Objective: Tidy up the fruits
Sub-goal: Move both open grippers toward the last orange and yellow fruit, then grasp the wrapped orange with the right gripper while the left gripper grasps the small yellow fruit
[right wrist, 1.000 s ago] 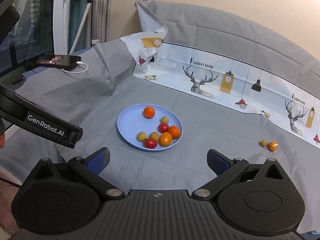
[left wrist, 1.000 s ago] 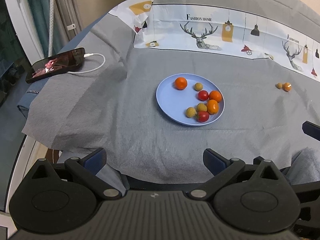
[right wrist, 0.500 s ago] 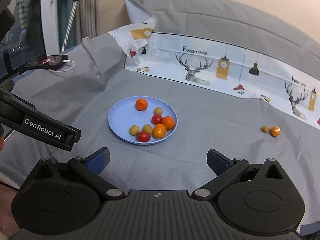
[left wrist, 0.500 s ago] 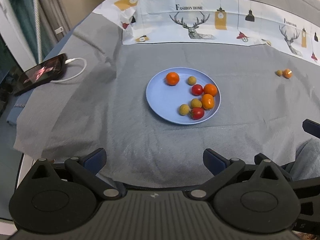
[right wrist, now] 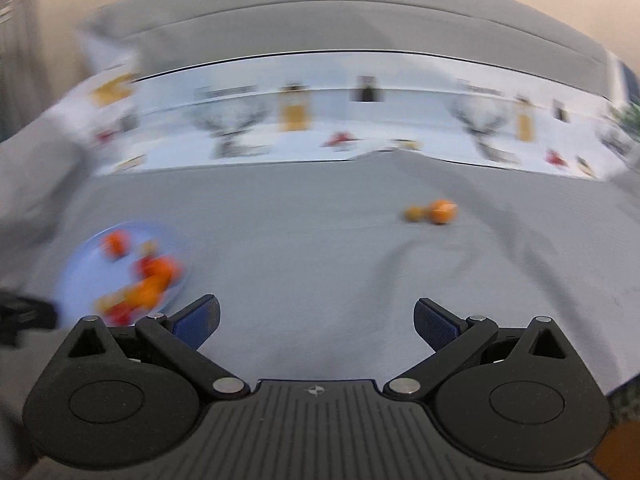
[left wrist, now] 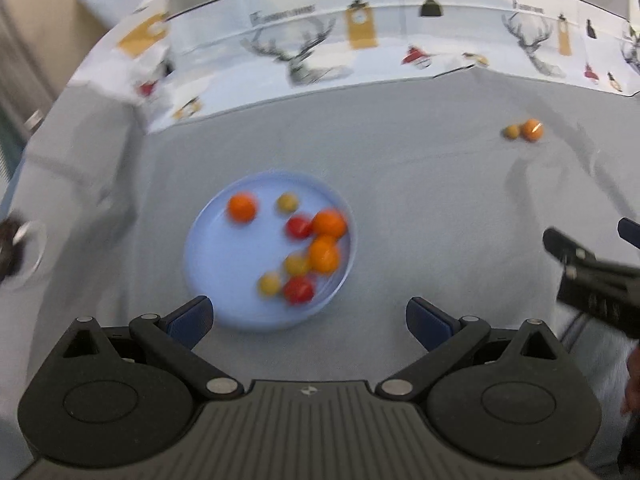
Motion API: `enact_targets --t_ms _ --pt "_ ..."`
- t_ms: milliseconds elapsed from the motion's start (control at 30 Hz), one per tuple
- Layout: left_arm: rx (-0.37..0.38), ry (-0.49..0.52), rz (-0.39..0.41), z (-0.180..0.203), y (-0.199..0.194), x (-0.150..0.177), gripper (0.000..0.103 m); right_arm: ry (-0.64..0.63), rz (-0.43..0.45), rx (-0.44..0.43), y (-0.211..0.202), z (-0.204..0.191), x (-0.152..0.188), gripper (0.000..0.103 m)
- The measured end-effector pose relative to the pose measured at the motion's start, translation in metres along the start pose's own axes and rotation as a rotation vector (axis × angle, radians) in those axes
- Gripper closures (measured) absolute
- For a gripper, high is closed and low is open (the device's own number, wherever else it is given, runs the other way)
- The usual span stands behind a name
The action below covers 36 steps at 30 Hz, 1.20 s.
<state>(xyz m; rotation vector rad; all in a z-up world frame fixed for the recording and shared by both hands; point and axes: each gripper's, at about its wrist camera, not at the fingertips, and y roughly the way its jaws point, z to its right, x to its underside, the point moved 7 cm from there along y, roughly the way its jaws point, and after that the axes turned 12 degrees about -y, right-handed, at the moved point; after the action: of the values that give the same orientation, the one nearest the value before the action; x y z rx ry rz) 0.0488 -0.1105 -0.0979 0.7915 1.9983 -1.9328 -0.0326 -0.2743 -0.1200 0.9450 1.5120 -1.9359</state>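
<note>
Your left gripper hovers with fingers spread just before the blue plate of fruit on the grey cloth. Your right gripper, equally spread and empty, faces two stray fruits well right of the plate.

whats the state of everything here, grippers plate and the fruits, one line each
left gripper: open, empty, above the near edge of the plate
right gripper: open, empty, over bare cloth
blue plate: flat on the grey cloth, holding eight small fruits
loose orange fruit: on the cloth, off the plate
loose yellowish fruit: on the cloth, right beside the orange one
grey cloth: spread out, creased near the loose fruits
</note>
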Motion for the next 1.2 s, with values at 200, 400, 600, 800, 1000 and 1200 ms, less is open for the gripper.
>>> enact_targets --t_ms 200,400,600,800,1000,1200 --pt "0.005 0.05 0.021 0.068 0.049 -0.052 0.0 0.089 -0.027 0.223 0.099 0.107 -0.003 0.001" --pt "0.02 0.166 0.016 0.147 0.131 -0.095 0.0 0.168 -0.094 0.215 0.217 0.179 0.003 0.001" --pt "0.072 0.172 -0.05 0.208 0.21 -0.13 0.0 0.118 -0.074 0.187 0.291 0.19 -0.005 0.001" --pt "0.223 0.228 -0.057 0.278 0.246 -0.145 0.0 0.062 -0.036 0.259 0.291 0.209 -0.009 0.001" --pt "0.296 0.334 -0.059 0.323 0.263 -0.141 0.0 0.145 -0.046 0.306 0.279 0.238 0.005 0.001" --pt "0.32 0.29 -0.116 0.333 0.284 -0.154 0.002 0.146 -0.046 0.315 0.281 0.239 0.005 0.001"
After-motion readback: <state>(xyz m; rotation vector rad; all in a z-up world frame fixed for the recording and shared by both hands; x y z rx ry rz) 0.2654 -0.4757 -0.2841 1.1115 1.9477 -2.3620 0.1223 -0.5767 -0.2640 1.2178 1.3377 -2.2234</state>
